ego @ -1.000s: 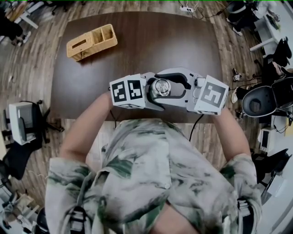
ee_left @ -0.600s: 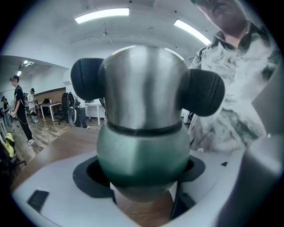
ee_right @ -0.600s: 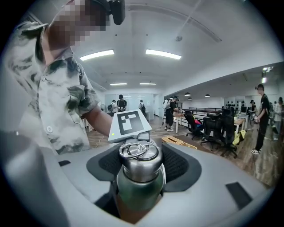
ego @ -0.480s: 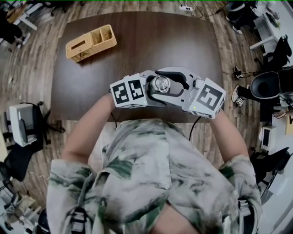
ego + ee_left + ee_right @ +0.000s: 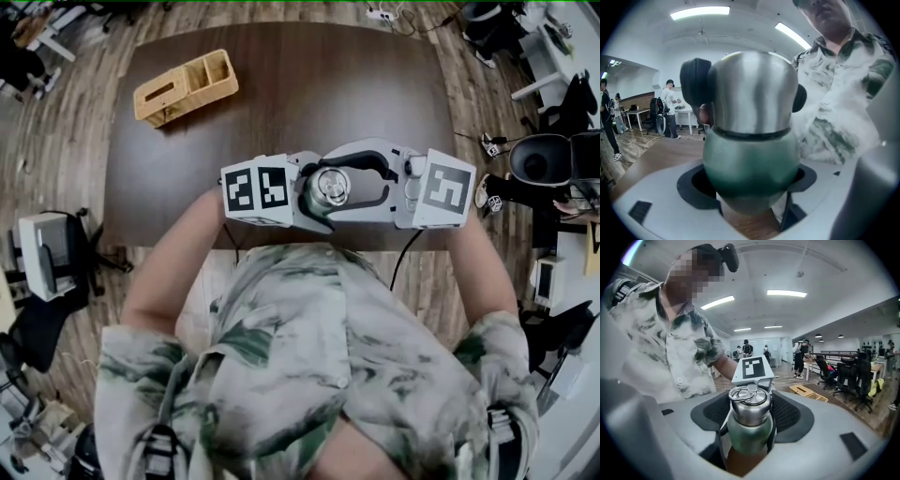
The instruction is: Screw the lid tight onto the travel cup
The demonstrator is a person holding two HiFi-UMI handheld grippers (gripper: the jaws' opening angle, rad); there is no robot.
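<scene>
Lid looks seated but tightness unconfirmed: left gripper [image 5: 750, 190] clamped on the green rounded metal travel cup [image 5: 750, 157], right gripper [image 5: 750, 427] clamped on its brushed-steel ring-top lid [image 5: 749, 405], held above the dark wooden table [image 5: 281, 112] edge, probably only final torque left.

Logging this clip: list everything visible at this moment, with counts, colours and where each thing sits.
table: one, dark brown, under the grippers
wooden organiser: one, light tan, table's far left
travel cup: one, green body, held over the table's near side
lid: one, steel with ring, on the cup
office chair: one, black, floor at right
shirt: one, white-and-green patterned, on the person
left gripper: one, grey, shut on the cup body
right gripper: one, grey, shut on the lid
</scene>
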